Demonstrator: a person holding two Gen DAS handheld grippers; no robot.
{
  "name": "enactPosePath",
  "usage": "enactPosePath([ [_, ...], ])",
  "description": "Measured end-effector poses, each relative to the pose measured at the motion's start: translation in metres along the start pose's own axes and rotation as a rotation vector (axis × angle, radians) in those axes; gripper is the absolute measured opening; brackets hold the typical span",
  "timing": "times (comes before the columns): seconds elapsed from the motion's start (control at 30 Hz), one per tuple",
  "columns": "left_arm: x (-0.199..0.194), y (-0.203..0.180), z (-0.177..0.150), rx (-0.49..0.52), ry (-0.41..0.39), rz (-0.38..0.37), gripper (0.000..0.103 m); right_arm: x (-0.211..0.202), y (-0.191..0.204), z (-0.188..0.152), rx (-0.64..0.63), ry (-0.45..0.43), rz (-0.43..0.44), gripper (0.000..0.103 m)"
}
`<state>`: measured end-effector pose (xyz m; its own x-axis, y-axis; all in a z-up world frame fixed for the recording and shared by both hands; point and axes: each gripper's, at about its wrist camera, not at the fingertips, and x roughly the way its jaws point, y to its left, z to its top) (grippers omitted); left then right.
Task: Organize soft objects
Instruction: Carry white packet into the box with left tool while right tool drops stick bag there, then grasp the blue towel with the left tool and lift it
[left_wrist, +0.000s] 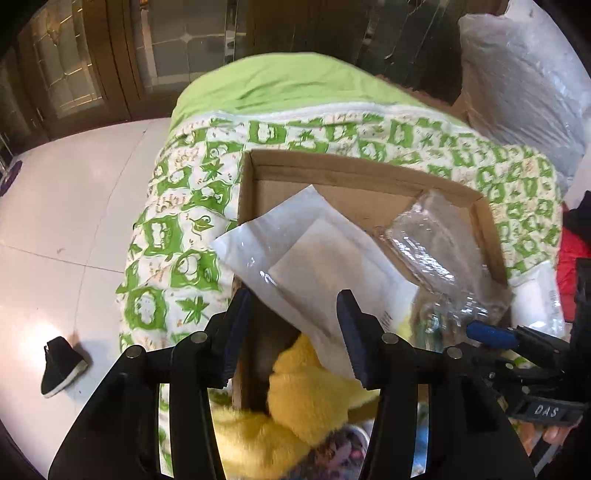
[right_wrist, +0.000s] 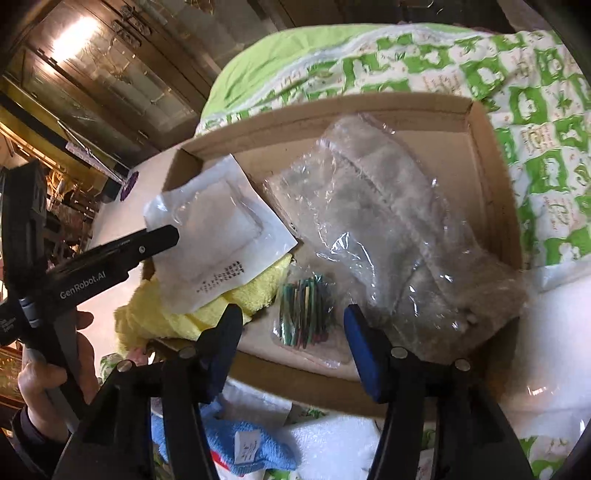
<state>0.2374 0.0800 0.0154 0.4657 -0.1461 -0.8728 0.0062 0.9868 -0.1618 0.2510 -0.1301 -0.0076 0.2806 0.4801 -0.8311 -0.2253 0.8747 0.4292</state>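
Two black grippers with blue pads hover over a shallow brown cardboard box (right_wrist: 495, 184) on a green-and-white patterned quilt (left_wrist: 173, 236), the left gripper (left_wrist: 295, 332) and right gripper (right_wrist: 293, 345) both with jaws apart, clasping nothing. Inside lie a flat white plastic pouch (right_wrist: 218, 229) resting on a fluffy yellow cloth (right_wrist: 173, 317), a clear-bagged grey fabric (right_wrist: 399, 236) and a small packet of coloured sticks (right_wrist: 304, 314).

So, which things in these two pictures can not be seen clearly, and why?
- Yellow plush, left wrist view: its shape is covered by the white packet and the left tongs.
- Print on the white packet, right wrist view: too small to read.
- Grey item inside the clear bag, right wrist view: crinkled, shiny plastic obscures it.
- Blue cloth, right wrist view: partly behind the right tongs.
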Motion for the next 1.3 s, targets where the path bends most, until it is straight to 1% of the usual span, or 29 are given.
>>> enactPosePath([
  [0.1,-0.027,-0.001,-0.014,0.012,-0.039,-0.011,0.049,-0.012,-0.002,-0.011,0.011,-0.013,0.004,0.063],
  [0.13,-0.034,-0.001,-0.019,0.020,-0.047,-0.015,0.052,-0.016,-0.004,-0.015,0.013,-0.014,0.003,0.063],
  [0.17,-0.043,-0.002,-0.028,0.032,-0.058,-0.016,0.057,-0.018,-0.007,-0.019,0.015,-0.014,0.002,0.064],
  [0.23,-0.053,-0.006,-0.043,0.052,-0.070,-0.023,0.059,-0.024,-0.010,-0.032,0.021,-0.003,0.002,0.071],
  [0.27,-0.057,-0.007,-0.051,0.058,-0.070,-0.032,0.059,-0.023,-0.010,-0.036,0.027,0.004,0.003,0.075],
  [0.37,-0.064,-0.013,-0.083,0.058,-0.050,-0.074,0.059,-0.025,-0.015,-0.052,0.050,0.037,0.010,0.076],
  [0.47,-0.062,-0.023,-0.108,0.078,-0.020,-0.083,0.059,-0.028,-0.015,-0.064,0.057,0.047,0.014,0.076],
  [0.57,-0.063,-0.040,-0.130,0.154,-0.001,-0.064,0.059,-0.034,-0.016,-0.080,0.066,0.051,0.020,0.077],
  [0.67,-0.061,-0.055,-0.150,0.229,0.038,-0.058,0.059,-0.036,-0.020,-0.094,0.080,0.069,0.015,0.077],
  [0.73,-0.056,-0.064,-0.158,0.284,0.058,-0.011,0.059,-0.036,-0.022,-0.099,0.091,0.084,0.012,0.077],
  [0.8,-0.050,-0.069,-0.159,0.305,0.075,0.020,0.059,-0.037,-0.022,-0.101,0.093,0.087,0.007,0.077],
  [0.9,-0.031,-0.075,-0.157,0.337,0.129,0.061,0.059,-0.039,-0.021,-0.102,0.096,0.078,0.010,0.077],
  [0.93,-0.020,-0.078,-0.155,0.343,0.163,0.080,0.059,-0.040,-0.021,-0.103,0.095,0.075,0.010,0.077],
  [1.0,-0.011,-0.079,-0.156,0.361,0.193,0.110,0.059,-0.041,-0.022,-0.109,0.097,0.081,0.004,0.077],
  [1.07,-0.006,-0.081,-0.156,0.379,0.203,0.123,0.059,-0.042,-0.025,-0.115,0.107,0.096,-0.003,0.077],
  [1.1,-0.003,-0.081,-0.155,0.377,0.207,0.124,0.059,-0.042,-0.026,-0.118,0.108,0.104,-0.007,0.077],
  [1.17,0.000,-0.079,-0.154,0.366,0.210,0.128,0.040,-0.043,-0.027,-0.121,0.105,0.113,-0.016,0.077],
  [1.2,-0.002,-0.078,-0.153,0.361,0.205,0.127,0.038,-0.044,-0.027,-0.123,0.104,0.116,-0.021,0.077],
  [1.23,-0.005,-0.077,-0.153,0.353,0.199,0.116,0.033,-0.045,-0.028,-0.125,0.102,0.117,-0.024,0.077],
  [1.3,-0.013,-0.073,-0.153,0.322,0.204,0.075,0.031,-0.047,-0.029,-0.128,0.093,0.121,-0.032,0.077],
])
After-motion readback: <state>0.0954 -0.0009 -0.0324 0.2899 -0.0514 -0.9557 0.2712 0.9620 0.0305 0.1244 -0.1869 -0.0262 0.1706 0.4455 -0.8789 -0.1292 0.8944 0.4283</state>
